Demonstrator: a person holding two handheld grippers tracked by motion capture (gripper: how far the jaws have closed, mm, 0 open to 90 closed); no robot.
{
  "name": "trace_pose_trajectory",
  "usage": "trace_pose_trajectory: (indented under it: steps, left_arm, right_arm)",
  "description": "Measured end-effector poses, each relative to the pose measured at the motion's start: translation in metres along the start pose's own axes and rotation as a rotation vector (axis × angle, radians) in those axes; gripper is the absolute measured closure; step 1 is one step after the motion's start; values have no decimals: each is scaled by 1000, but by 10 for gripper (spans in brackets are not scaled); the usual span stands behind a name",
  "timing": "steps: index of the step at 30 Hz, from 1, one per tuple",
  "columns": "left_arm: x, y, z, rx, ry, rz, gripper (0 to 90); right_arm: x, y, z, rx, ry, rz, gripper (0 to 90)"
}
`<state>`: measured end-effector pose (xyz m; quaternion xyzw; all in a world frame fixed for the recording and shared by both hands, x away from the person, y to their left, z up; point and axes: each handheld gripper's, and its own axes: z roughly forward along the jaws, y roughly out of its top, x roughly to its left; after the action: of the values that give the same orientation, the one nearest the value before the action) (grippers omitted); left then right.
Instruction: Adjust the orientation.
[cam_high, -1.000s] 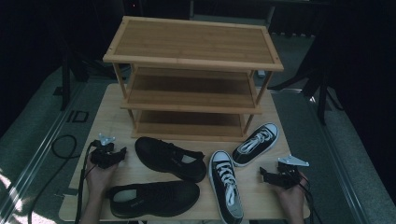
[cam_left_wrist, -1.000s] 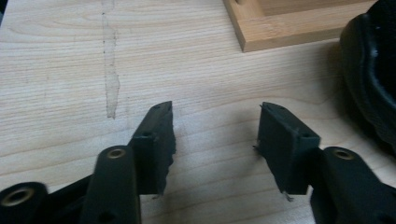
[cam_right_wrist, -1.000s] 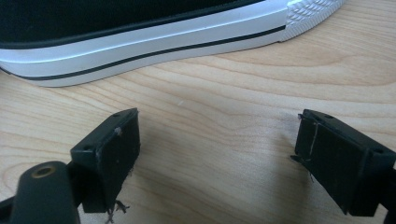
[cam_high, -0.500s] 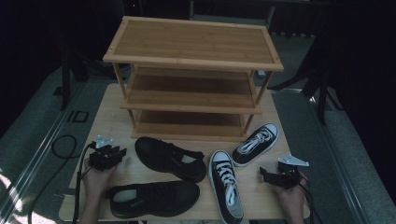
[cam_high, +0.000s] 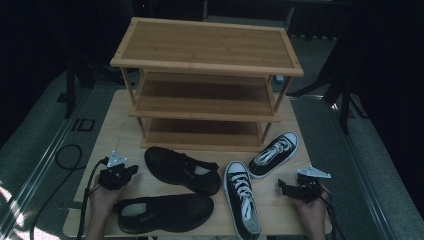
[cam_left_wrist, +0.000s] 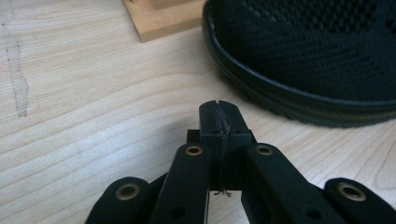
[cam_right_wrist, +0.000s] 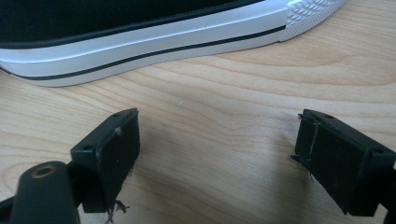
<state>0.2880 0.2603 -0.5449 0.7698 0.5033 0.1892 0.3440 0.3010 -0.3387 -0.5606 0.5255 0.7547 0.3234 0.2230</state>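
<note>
My left gripper (cam_high: 131, 171) rests low over the wooden table (cam_high: 120, 130) at the front left, pointing at the toe of a black mesh shoe (cam_high: 182, 170). In the left gripper view its jaws (cam_left_wrist: 219, 109) have just been closing and now meet with nothing between them, a short way from that black shoe (cam_left_wrist: 317, 56). A second black shoe (cam_high: 165, 212) lies near the front edge. My right gripper (cam_high: 282, 185) sits at the front right, its jaws (cam_right_wrist: 217, 154) wide open over bare wood beside a black-and-white sneaker (cam_right_wrist: 140, 42).
A three-tier bamboo shoe rack (cam_high: 207, 75) stands at the back of the table, one of its feet (cam_left_wrist: 159, 18) just beyond the left gripper. Two black-and-white sneakers lie between the hands, one (cam_high: 242, 200) near the front and one (cam_high: 274, 154) by the rack.
The left hand has drifted slightly toward the front edge of the table. The right hand and all the shoes have stayed where they were.
</note>
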Motion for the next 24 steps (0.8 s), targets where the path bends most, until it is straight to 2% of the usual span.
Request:
trace_pose_trajectory:
  steps: [5, 9, 12, 15, 20, 24]
  left_arm:
    - [-6, -2, 3, 15, 1, 39, 900]
    - [-8, -2, 6, 2, -21, 41, 900]
    - [-10, -1, 9, 16, -20, 48, 900]
    - [-12, -1, 12, 23, -40, 51, 900]
    - [-16, 1, 16, 39, -46, 76, 900]
    - [-14, 2, 19, 48, -57, 86, 900]
  right_arm:
    - [0, 0, 0, 1, 0, -1, 139]
    - [0, 0, 0, 0, 0, 0, 139]
    - [0, 0, 0, 0, 0, 0, 139]
    - [0, 0, 0, 0, 0, 0, 139]
    - [0, 0, 0, 0, 0, 0, 139]
    - [0, 0, 0, 0, 0, 0, 138]
